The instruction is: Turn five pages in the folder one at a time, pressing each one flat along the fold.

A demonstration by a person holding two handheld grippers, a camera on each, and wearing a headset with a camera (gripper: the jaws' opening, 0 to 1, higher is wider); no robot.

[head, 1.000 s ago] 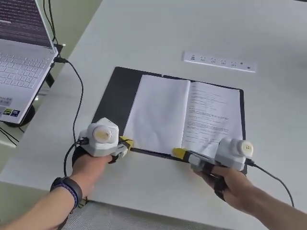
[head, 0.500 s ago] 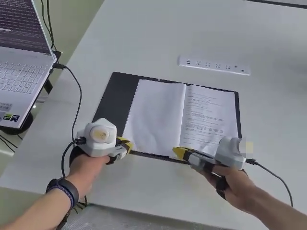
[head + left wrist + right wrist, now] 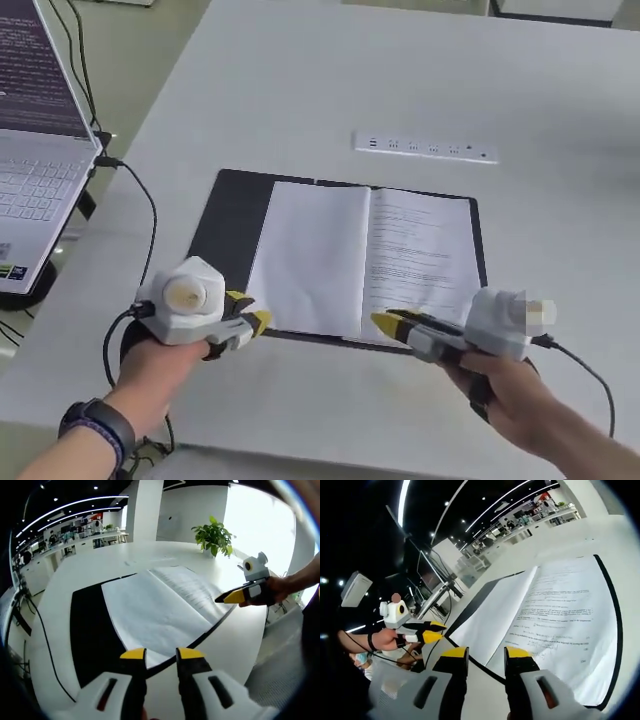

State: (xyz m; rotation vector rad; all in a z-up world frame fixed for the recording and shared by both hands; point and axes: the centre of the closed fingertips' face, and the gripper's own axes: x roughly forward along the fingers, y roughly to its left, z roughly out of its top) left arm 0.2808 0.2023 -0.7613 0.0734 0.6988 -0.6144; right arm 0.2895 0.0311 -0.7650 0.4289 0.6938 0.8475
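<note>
Left gripper (image 3: 250,321) and right gripper (image 3: 386,322) were alike: white moulded-plastic two-jaw hand tools with dark grey jaws capped in yellow tips, each trailing a thin black cable (image 3: 583,370) from its rear, while the left wrist wore a black wristband (image 3: 100,420) with a bluish edge.

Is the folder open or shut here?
Open: the folder lies spread flat, a blank page left of the fold, a printed page right.
</note>
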